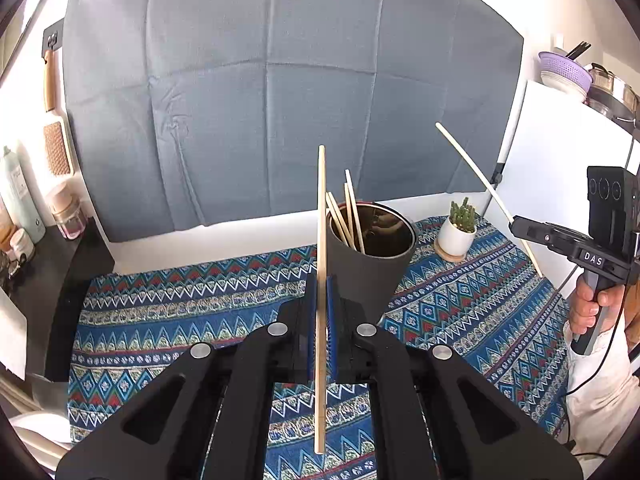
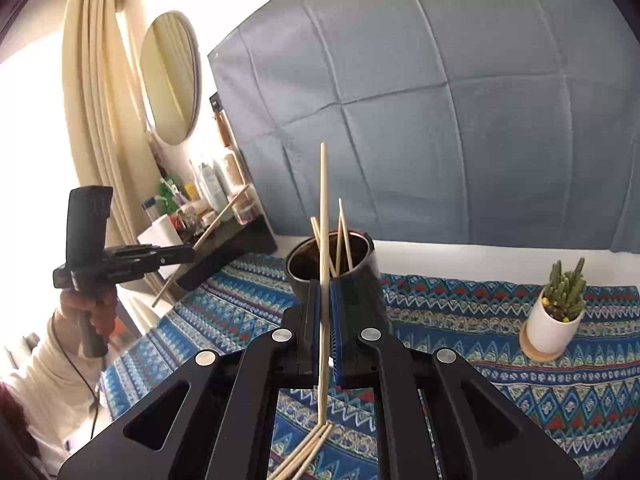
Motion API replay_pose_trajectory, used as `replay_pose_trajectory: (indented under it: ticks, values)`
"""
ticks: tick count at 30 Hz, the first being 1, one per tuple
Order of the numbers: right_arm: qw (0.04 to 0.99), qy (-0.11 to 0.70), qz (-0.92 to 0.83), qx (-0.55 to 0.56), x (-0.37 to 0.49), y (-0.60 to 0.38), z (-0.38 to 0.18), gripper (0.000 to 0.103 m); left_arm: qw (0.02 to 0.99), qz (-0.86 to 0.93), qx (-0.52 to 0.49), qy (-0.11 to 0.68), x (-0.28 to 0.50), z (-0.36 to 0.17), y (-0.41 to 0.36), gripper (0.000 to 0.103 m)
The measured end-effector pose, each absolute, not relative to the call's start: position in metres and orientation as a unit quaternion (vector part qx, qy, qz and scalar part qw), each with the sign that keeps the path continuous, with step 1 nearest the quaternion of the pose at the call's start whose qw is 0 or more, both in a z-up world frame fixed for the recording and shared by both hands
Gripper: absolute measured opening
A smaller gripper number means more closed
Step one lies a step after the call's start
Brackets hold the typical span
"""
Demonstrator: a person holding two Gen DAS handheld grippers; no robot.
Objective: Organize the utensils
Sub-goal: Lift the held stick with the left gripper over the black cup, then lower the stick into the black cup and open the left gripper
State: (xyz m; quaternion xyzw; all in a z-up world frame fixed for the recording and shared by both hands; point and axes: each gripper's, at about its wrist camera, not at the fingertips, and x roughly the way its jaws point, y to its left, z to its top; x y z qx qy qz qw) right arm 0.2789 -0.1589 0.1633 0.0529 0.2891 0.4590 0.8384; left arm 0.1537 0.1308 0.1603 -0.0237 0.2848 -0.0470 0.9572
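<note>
A dark cylindrical holder stands on the patterned cloth with several wooden chopsticks leaning in it; it also shows in the right wrist view. My left gripper is shut on a chopstick held upright, just left of the holder. My right gripper is shut on a chopstick, upright in front of the holder. The right gripper also shows at the right of the left wrist view. Several loose chopsticks lie on the cloth under the right gripper.
A small cactus in a white pot stands right of the holder, also in the right wrist view. A blue backdrop hangs behind. A black shelf with bottles is at the left. Bowls sit at the far right.
</note>
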Motion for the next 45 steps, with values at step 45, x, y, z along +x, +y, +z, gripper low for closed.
replay_pose_trajectory:
  ticks: [45]
  values:
    - [0.841, 0.186, 0.467, 0.199, 0.362, -0.057, 0.087, 0.005, 0.978, -0.146, -0.112, 0.095, 0.281, 0.109, 0.097, 0.005]
